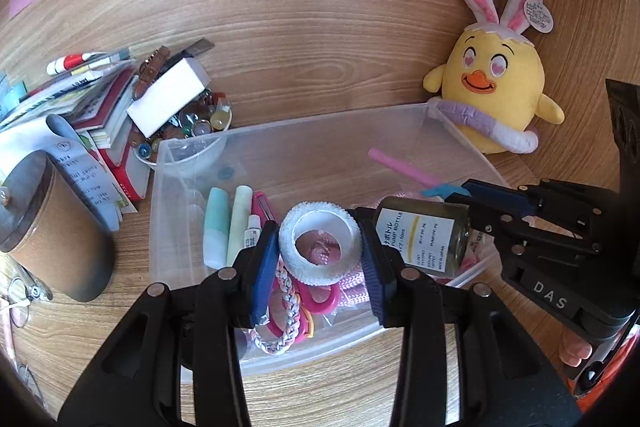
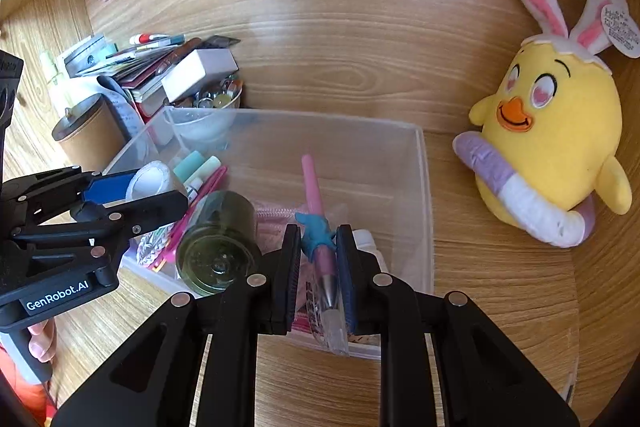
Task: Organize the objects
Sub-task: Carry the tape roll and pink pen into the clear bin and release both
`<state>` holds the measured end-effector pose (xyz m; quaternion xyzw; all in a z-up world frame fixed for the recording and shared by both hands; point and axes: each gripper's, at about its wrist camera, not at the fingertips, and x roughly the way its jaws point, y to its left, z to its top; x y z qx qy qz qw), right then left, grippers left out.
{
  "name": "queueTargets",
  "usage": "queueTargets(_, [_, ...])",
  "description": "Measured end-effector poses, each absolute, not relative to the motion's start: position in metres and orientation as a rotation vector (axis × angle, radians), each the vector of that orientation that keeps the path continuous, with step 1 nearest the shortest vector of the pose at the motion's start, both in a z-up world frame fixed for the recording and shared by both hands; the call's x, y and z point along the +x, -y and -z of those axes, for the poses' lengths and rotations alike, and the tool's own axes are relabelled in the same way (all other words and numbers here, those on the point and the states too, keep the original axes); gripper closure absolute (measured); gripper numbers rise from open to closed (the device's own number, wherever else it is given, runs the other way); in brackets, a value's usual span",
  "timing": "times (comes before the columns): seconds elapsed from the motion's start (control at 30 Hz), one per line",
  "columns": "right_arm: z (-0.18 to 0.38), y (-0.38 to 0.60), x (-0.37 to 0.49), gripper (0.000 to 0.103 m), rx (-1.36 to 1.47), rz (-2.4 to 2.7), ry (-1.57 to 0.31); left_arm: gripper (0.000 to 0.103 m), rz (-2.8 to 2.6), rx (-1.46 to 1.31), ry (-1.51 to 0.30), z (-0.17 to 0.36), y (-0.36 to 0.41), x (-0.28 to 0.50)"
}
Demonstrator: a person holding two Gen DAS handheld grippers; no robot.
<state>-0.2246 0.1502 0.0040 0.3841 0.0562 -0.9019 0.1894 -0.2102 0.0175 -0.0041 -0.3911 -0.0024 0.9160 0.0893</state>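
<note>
A clear plastic bin [image 1: 280, 131] [image 2: 424, 187] sits on the wooden desk and holds tubes, scissors, a braided cord and a green pump bottle [image 1: 424, 235] [image 2: 218, 243]. My left gripper [image 1: 320, 247] [image 2: 136, 195] is shut on a white tape roll [image 1: 320, 243] [image 2: 154, 179] over the bin. My right gripper [image 2: 318, 259] [image 1: 460, 197] is shut on a pink pen [image 2: 316, 211] [image 1: 400, 167] with a blue figure on it, over the bin's right half.
A yellow chick plush [image 1: 488, 79] [image 2: 560, 139] stands right of the bin. A pile of books, a white box [image 1: 168, 95] and a bowl of glass beads [image 1: 200, 119] lie behind left. A brown lidded cup [image 1: 52, 227] stands left.
</note>
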Motion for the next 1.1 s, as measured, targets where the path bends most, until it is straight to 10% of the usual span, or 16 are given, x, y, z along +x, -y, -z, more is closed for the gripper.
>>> queueTargets(1.1, [-0.055,-0.168,-0.111,0.027,0.728,2.590,-0.068,0.013,-2.876,-0.852,0.069,-0.032,0.003,-0.098])
